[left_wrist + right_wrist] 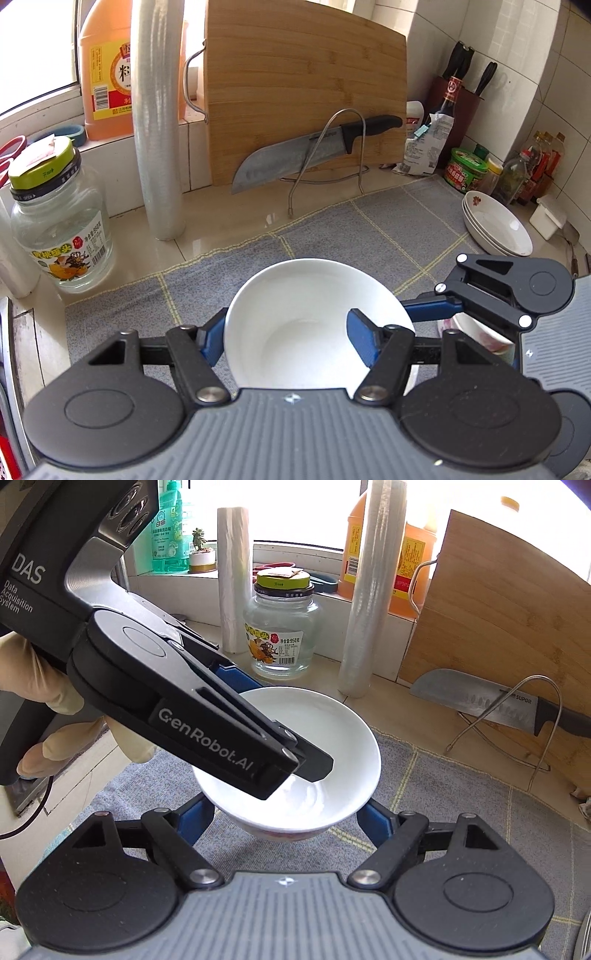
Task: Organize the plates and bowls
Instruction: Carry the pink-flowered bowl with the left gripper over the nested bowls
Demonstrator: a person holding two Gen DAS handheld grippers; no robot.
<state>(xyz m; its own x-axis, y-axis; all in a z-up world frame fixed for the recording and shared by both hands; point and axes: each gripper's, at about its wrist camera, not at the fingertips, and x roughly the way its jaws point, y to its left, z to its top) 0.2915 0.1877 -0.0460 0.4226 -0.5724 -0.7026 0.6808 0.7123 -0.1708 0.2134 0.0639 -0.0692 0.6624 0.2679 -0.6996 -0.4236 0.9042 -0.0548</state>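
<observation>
A white bowl (295, 325) is held over the grey mat (369, 229). My left gripper (288, 339) is shut on its rim, one blue finger outside (212, 341) and one inside (364, 338). In the right wrist view the same bowl (332, 738) shows with the left gripper clamped on its near-left rim. My right gripper (286, 818) is open, its blue fingers (373, 821) on either side below the bowl's base. A second bowl with a pink pattern (480, 332) sits behind the right gripper. Stacked white plates (495, 229) lie at the right.
A cutting board (303, 85) and knife (295, 155) on a wire rack stand at the back. A glass jar (59, 221), film roll (159, 129) and orange bottle (103, 74) stand at the left. Sauce bottles and a knife block (458, 96) crowd the right corner.
</observation>
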